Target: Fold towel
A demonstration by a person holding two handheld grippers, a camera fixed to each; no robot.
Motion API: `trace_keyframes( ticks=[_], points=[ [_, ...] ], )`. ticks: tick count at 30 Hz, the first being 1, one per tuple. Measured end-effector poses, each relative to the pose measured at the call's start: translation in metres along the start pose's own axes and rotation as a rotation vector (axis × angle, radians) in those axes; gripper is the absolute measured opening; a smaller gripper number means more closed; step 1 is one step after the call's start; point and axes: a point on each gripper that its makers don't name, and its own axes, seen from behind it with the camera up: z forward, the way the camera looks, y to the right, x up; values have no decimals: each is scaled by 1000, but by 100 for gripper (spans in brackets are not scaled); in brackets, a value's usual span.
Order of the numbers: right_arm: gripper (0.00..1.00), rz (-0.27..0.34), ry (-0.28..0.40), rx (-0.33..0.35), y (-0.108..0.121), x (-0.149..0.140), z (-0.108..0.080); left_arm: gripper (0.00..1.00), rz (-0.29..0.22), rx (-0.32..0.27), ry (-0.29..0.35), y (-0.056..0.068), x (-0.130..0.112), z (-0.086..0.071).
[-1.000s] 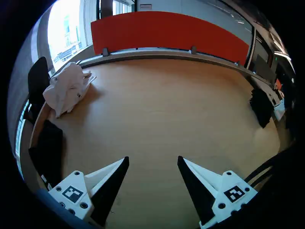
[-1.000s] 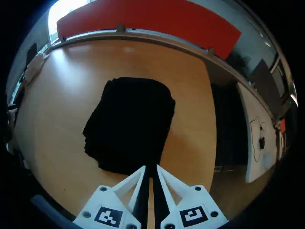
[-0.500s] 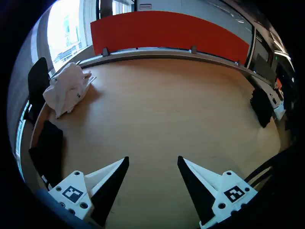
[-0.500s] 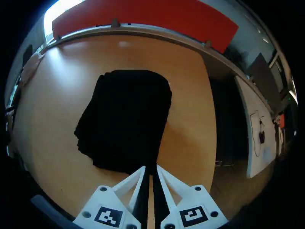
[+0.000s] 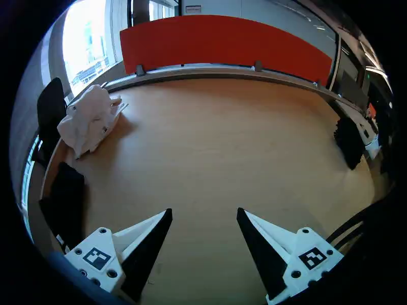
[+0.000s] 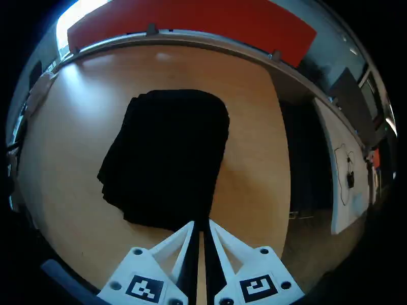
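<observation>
- Towel [image 6: 168,152]: black, soft, a folded rounded slab of stacked layers, lying flat mid-table in the right gripper view.
- Table [image 5: 219,137]: smooth pale wood, with a red panel [image 5: 224,46] along its 12 o'clock edge.
- Left gripper view: a crumpled white cloth [image 5: 89,119] at 10 o'clock.
- Left gripper [image 5: 203,210]: spread wide over bare wood.
- Right gripper [image 6: 202,223]: fingers pressed together, tips at the towel's 6 o'clock edge; whether they pinch it is unclear.
- The table edge runs near the towel at 3 o'clock; there is open wood at 9 o'clock.

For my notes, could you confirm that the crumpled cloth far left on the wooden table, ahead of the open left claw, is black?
Not quite: the crumpled cloth is white, not black, as the left gripper view shows; the rest holds.
</observation>
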Motion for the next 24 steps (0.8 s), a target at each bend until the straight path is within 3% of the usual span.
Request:
trace_keyframes(
  ticks=[12, 15, 19, 24],
  points=[
    [11, 1, 15, -20, 2, -4, -8, 94, -1, -4, 4, 0, 1, -1],
    [20, 7, 17, -34, 5, -6, -9, 94, 1, -5, 5, 0, 1, -1],
    [64, 19, 24, -54, 9, -7, -11, 94, 2, -7, 7, 0, 1, -1],
    [74, 30, 37, -56, 7, -6, -11, 94, 3, -10, 9, -1, 2, -2]
  ],
)
